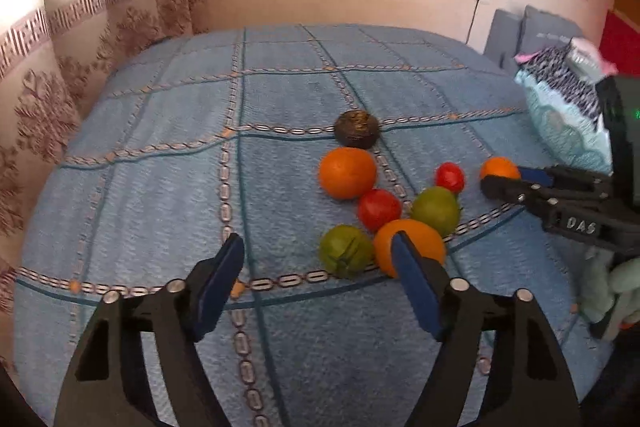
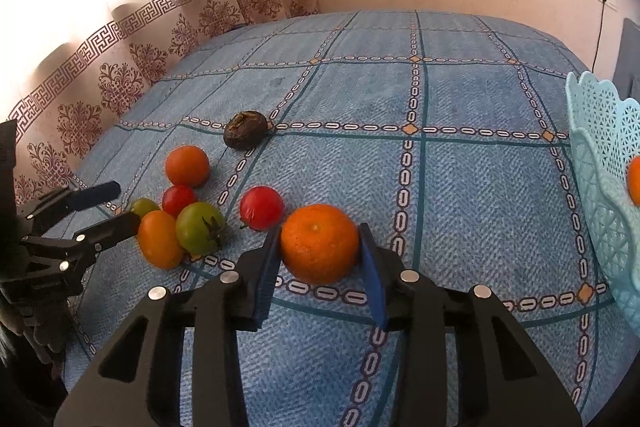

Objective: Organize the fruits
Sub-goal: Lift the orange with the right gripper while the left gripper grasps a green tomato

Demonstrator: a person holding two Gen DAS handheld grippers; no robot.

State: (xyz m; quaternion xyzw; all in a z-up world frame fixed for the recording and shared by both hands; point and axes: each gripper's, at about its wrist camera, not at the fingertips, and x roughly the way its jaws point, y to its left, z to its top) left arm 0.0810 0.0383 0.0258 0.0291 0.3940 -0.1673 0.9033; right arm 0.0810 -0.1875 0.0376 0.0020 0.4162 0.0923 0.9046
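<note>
Right now the orange [image 2: 319,243] sits between the blue pads of my right tongs [image 2: 320,259], on the blue bedspread [image 2: 480,211] toward its near edge. The left pad looks to be touching the peel; the right one is at the skin or a hair off it, so I cannot tell whether I have truly clenched it yet. My judgement: squeeze gently until both pads bear on the widest part of the fruit, then lift straight up before swinging toward the pale blue basket [image 2: 600,163] at the right edge, where another orange fruit [image 2: 634,181] already lies.

A round fruit can roll out of flat pads, so I should keep them level across its middle. The red tomato [image 2: 262,207] lies just beside my left pad; I must not nudge it.

My left tongs [image 1: 316,259] hang released over the cluster further left, jaws wide, with a green tomato [image 1: 345,255] and a second orange [image 1: 412,245] ahead of them. Beyond those lies a dark shrivelled fruit [image 1: 357,129].
</note>
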